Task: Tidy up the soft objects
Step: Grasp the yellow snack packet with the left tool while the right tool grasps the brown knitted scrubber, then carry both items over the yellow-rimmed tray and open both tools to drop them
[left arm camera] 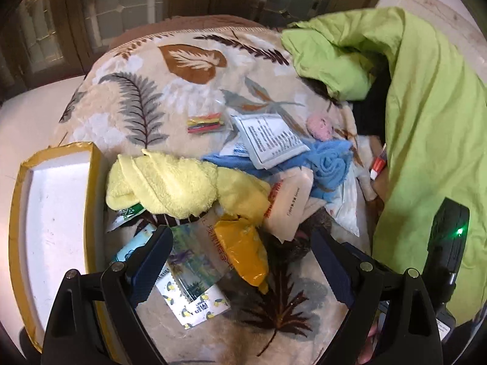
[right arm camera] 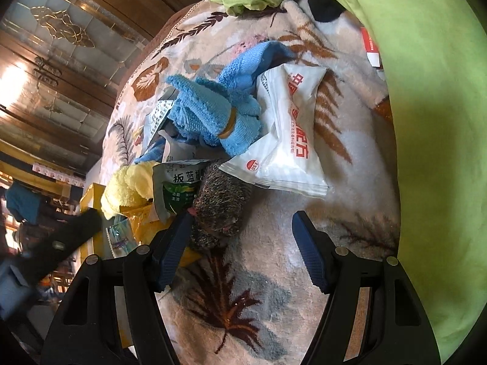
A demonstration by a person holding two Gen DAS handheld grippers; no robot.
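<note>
I have both grippers low over the leaf-print blanket point(left arm camera: 127, 103), and both stand with fingers spread apart, holding nothing. My left gripper point(left arm camera: 240, 261) straddles an orange-yellow pouch point(left arm camera: 243, 252) and a glossy sachet with lemon print point(left arm camera: 194, 301). To its left sits the yellow-edged box point(left arm camera: 91, 164), white inside. Just beyond the pouch lies the yellow towel point(left arm camera: 170, 182), bunched, and farther right the blue towel point(left arm camera: 328, 161) under a white printed packet point(left arm camera: 268, 140). My right gripper point(right arm camera: 240, 249) has its left finger touching a speckled dark knit bundle point(right arm camera: 222, 206). Beyond it lies a white packet with red lettering point(right arm camera: 289, 140), the blue towel partly over it. A lime green cloth point(right arm camera: 426, 121) fills the right side
</note>
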